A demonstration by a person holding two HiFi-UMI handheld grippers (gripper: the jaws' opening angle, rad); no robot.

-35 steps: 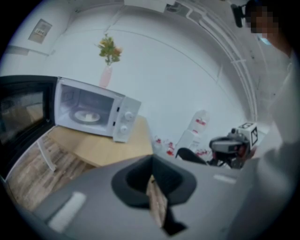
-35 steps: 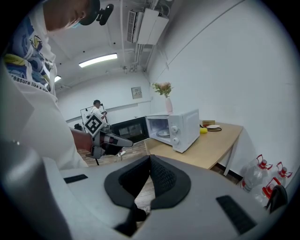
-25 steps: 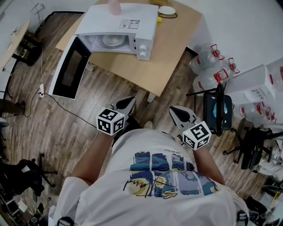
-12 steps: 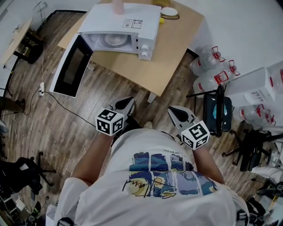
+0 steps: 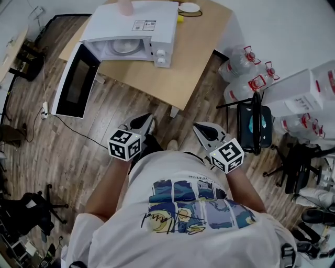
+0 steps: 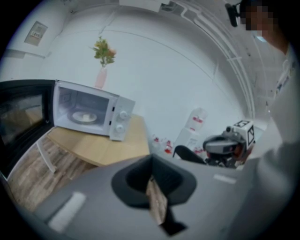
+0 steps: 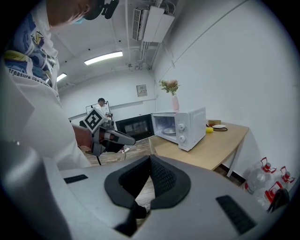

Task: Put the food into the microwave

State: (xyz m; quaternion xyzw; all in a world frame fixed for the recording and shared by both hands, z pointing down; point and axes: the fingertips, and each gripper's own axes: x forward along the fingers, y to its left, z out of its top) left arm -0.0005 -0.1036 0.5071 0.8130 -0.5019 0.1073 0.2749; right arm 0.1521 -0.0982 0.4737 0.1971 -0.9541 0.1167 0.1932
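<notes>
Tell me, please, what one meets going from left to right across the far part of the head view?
microwave with its door open → white plate → water jugs

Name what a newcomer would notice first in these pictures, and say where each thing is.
The white microwave stands on the wooden table at the top of the head view, its door swung wide open. Nearer the person, the left gripper and right gripper are both shut and empty, over the floor.

Right gripper [image 7: 150, 158] closed, empty. Microwave [image 7: 180, 125] on table [image 7: 220, 145], door [image 7: 133, 125] open, vase [image 7: 175, 102] on top. Left gripper [image 7: 132, 139] at left.
</notes>
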